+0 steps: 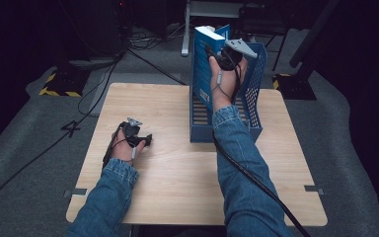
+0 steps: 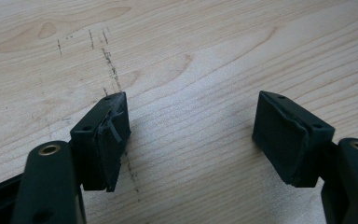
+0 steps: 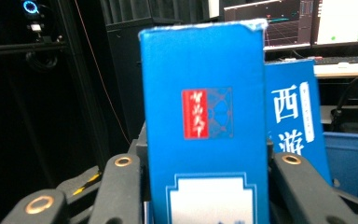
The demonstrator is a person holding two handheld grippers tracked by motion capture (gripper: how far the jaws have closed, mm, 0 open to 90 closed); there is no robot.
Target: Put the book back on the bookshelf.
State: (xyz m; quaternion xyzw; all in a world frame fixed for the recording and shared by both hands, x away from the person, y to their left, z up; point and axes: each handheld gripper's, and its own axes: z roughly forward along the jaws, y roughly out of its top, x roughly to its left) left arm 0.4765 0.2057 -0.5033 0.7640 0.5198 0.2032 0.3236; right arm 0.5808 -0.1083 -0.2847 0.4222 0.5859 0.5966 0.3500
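Right gripper (image 1: 216, 55) pinches the blue book (image 3: 205, 140) across its spine, jaws clamped on both covers. The book stands upright in the blue file rack (image 1: 254, 89) at the table's (image 1: 177, 173) far side, next to a second blue book (image 3: 293, 121). Left gripper (image 2: 191, 135) rests on the table, jaws spread, nothing between them. The book looks rigid and fairly heavy, with a glossy, likely slick cover. Best hold is low across the spine, squeezing both covers.

Blue book (image 3: 205, 126) — upright — in blue rack (image 1: 254, 94)
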